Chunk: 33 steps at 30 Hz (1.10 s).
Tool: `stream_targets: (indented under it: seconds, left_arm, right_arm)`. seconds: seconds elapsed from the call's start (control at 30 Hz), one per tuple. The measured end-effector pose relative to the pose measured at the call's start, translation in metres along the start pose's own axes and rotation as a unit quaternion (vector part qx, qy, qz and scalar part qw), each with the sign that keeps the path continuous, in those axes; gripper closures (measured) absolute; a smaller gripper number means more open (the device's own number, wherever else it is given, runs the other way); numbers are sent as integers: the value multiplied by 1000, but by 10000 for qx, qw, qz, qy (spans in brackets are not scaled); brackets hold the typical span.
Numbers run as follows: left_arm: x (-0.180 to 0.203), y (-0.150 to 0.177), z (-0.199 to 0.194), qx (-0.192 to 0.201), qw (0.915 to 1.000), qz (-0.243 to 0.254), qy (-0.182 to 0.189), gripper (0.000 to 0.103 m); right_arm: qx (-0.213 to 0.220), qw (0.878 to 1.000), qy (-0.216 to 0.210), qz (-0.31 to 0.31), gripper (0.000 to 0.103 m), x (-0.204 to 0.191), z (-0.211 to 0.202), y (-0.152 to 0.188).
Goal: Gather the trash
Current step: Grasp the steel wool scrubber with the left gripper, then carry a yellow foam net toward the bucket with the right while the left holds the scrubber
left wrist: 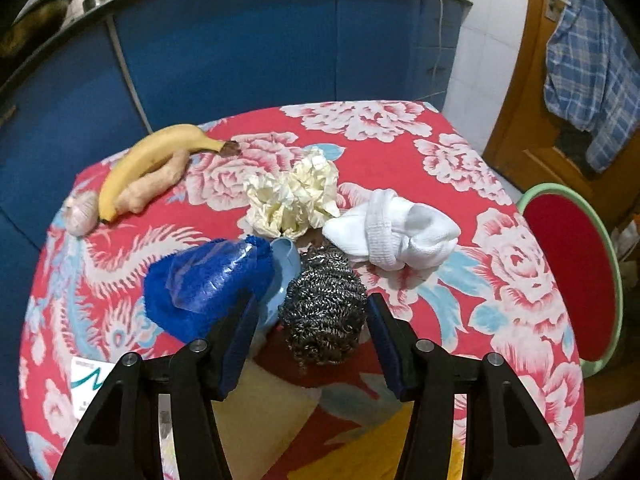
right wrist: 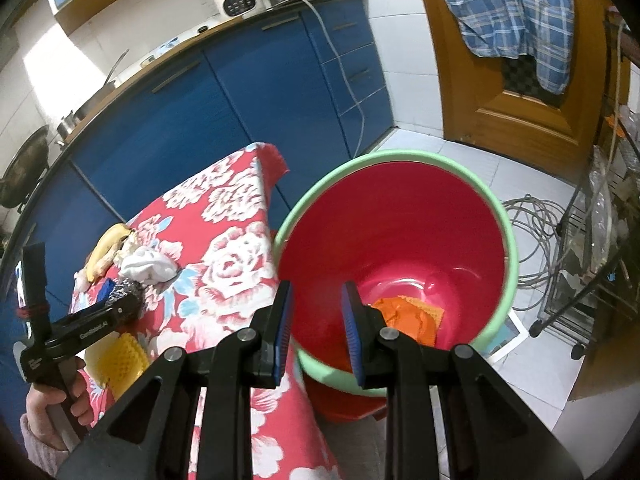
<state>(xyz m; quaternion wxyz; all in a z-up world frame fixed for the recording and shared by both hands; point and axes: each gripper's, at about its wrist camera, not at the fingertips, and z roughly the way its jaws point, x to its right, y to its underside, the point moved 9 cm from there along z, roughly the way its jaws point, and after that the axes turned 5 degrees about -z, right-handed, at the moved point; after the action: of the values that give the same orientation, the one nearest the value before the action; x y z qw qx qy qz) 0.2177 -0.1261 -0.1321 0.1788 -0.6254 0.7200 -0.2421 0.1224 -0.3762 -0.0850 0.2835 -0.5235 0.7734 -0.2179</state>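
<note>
Left tongs (left wrist: pixel 312 344) half-wide, straddling steel scrubber (left wrist: pixel 324 312), ungripped; may snag blue cloth (left wrist: pixel 200 284) alongside. Right tongs (right wrist: pixel 316 332) narrow, empty, over bin (right wrist: pixel 400 216).

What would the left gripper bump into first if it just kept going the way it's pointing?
Most likely the steel wool scrubber: it sits between the fingers of the left gripper, straight ahead. The pads don't seem to press it yet, though depth is hard to judge.

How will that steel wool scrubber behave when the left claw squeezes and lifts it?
The steel wool scrubber looks like loose coiled wire, so it will probably compress springily rather than resist. It likely weighs little for its bulk. Its rough coils should grip the pads rather than slip.
</note>
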Motion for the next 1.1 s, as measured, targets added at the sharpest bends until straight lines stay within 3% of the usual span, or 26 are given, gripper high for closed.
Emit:
stream_targets:
  seconds: [0.03, 0.17, 0.7, 1.1]
  left_arm:
    - [1, 0, 0, 5, 10000, 22, 65, 62]
    - [4, 0, -4, 61, 9997, 57, 214, 67]
    - [-23, -7, -75, 652, 9942, -461, 716, 67]
    - [-54, 14, -113, 865, 9915, -683, 697, 67]
  right_arm:
    - [-23, 10000, -27, -31, 76, -4, 2, 0]
    - [-73, 9997, -113, -193, 76, -22, 7, -1]
    - [-352, 9932, -743, -827, 74, -109, 23, 12]
    - [-675, 9841, -1140, -1180, 64, -160, 20, 52]
